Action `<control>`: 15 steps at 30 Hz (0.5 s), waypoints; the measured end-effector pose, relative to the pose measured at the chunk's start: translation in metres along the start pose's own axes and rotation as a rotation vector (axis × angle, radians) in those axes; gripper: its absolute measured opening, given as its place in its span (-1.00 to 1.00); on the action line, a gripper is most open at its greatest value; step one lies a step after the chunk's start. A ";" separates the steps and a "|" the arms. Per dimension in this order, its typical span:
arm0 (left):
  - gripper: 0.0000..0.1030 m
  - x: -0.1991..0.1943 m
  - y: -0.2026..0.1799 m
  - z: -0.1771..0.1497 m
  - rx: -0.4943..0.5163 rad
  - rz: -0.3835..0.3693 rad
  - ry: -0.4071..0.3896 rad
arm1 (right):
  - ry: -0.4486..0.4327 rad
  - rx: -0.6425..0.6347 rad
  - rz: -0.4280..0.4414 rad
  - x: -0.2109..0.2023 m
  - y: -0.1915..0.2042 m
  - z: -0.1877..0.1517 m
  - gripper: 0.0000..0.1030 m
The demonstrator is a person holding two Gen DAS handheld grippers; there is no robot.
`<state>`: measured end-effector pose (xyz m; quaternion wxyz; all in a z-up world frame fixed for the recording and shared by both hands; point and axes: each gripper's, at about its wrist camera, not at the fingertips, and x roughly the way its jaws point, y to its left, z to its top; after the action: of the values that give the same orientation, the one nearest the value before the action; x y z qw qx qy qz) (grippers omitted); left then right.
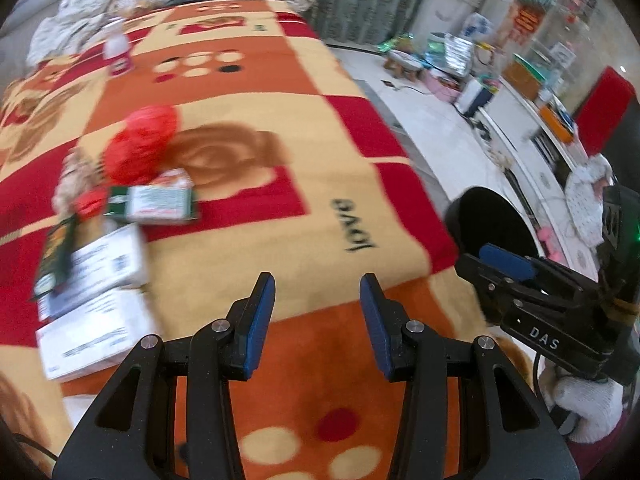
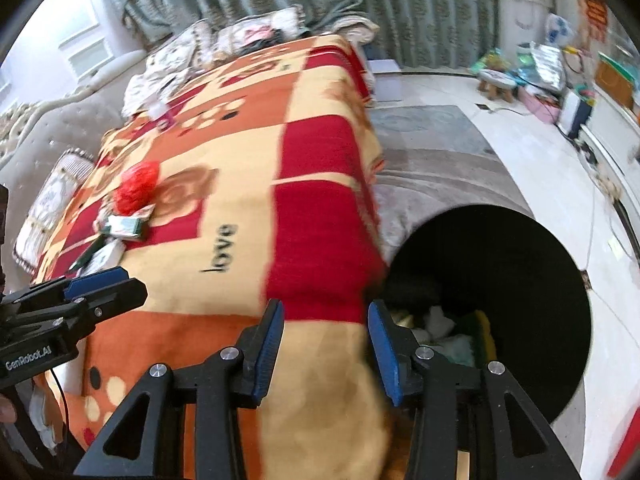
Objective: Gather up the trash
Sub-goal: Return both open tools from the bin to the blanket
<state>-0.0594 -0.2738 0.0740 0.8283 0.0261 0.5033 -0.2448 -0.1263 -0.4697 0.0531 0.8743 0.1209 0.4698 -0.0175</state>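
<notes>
Fingers parted and empty on both left gripper (image 1: 317, 312) and right gripper (image 2: 326, 338), over blanket (image 1: 304, 184). Beyond: white boxes (image 1: 96, 300), green packet (image 1: 160, 202), red net (image 1: 140, 142); black bin (image 2: 504, 300) beside bed, trash inside

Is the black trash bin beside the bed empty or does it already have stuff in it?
Not empty. The right wrist view looks into the black bin, and crumpled white and yellow-green scraps lie at its bottom.

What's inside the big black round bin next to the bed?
Inside the black round bin, white crumpled paper and something yellow-green lie at the bottom. The right gripper's finger and the dark wall hide the rest.
</notes>
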 end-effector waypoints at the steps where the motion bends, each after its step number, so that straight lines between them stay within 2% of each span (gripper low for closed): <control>1: -0.18 -0.002 0.006 0.000 -0.009 0.006 -0.003 | 0.002 -0.012 0.008 0.001 0.007 0.001 -0.18; 11: -0.18 -0.034 0.102 -0.009 -0.152 0.106 -0.037 | 0.040 -0.126 0.101 0.026 0.086 0.008 -0.13; 15: -0.18 -0.041 0.135 -0.011 -0.205 0.139 -0.037 | 0.060 -0.179 0.134 0.038 0.116 0.011 -0.02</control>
<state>-0.0258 -0.1362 0.0760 0.8509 -0.0285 0.5071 -0.1345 -0.0791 -0.3561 0.0499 0.8662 0.0742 0.4865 0.0866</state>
